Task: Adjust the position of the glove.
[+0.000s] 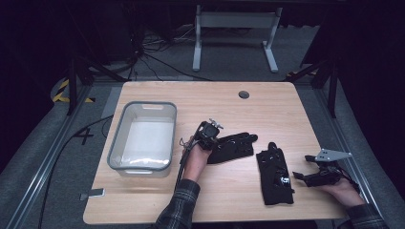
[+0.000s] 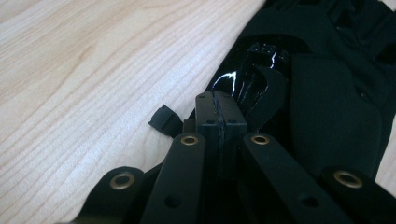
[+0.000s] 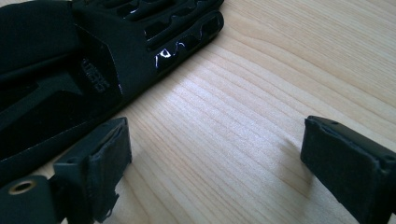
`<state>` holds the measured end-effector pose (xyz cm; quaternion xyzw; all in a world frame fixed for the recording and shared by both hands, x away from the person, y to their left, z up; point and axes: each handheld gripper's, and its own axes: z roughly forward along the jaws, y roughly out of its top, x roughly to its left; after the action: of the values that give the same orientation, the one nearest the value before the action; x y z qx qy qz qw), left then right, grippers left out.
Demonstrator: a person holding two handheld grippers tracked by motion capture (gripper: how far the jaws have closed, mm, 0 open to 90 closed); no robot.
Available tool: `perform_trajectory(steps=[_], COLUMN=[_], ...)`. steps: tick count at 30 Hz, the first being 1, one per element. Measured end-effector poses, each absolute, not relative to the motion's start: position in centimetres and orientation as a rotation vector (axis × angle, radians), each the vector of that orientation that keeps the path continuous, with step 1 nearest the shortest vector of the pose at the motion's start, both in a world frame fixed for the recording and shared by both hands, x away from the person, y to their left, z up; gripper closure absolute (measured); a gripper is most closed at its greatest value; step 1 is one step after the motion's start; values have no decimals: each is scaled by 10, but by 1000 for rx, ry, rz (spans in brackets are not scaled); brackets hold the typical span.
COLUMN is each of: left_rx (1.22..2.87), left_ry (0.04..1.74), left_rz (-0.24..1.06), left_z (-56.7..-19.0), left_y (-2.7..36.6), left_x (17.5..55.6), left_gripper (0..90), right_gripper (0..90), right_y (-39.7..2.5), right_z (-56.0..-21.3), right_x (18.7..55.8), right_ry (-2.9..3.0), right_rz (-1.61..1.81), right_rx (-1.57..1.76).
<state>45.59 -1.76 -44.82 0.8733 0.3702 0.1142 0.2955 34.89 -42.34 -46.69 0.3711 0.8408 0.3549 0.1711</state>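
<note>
Two black gloves lie flat on the wooden table (image 1: 229, 109). One glove (image 1: 234, 145) is in the middle, fingers pointing right. My left gripper (image 1: 208, 135) is at its cuff end, jaws pressed together (image 2: 220, 105) on the cuff edge, with the glove's (image 2: 327, 107) shiny strap just beyond. The other glove (image 1: 274, 176) lies to the right, fingers pointing away from me. My right gripper (image 1: 300, 176) rests just to its right, open (image 3: 215, 163), with only bare wood between the pads. That glove (image 3: 93, 60) lies past the left pad.
A grey-rimmed plastic bin (image 1: 114, 143) stands at the table's left, close to my left hand. A round cable hole (image 1: 244, 94) sits near the far edge. A small grey object (image 1: 94, 193) lies at the front left corner.
</note>
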Motion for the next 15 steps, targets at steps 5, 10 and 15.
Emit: perform_trajectory(steps=[5, 10, 15], left_rx=[2349, 2371, 2380], left_ry=[973, 956, 938], left_rz=[286, 241, 206], left_z=[-447, -446, -446], left_y=[-12, -8, -5], left_x=[442, 419, 399], left_gripper=[897, 897, 897], right_gripper=[90, 90, 90], right_y=[-423, -423, -423], right_z=[-467, -467, -467], right_x=[349, 349, 349], right_ry=[2388, 2387, 2388], right_rz=[1008, 1008, 1008], right_rx=[1054, 1054, 1053])
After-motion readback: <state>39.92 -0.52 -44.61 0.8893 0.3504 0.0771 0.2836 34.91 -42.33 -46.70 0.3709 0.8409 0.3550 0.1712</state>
